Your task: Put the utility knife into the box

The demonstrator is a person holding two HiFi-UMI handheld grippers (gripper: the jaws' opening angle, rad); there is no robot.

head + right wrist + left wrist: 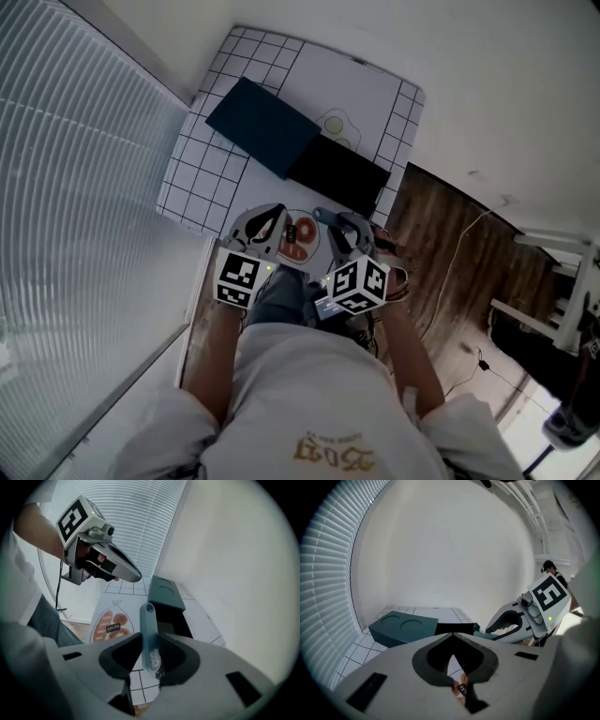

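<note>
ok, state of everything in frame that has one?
Utility knife: clamped in right tongs, not yet in box.
Right tongs: shut on utility knife.
Left tongs: shut, empty.
Box: open.
Lid: off, lying beside box.

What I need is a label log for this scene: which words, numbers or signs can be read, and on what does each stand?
"BREAD": white letters on a small dark tag in the bread drawing printed on the mat.
Gold print on the person's shirt: upside down in the head view and too blurred to read.
Marker cubes: black-and-white square patterns only, no words.
</note>
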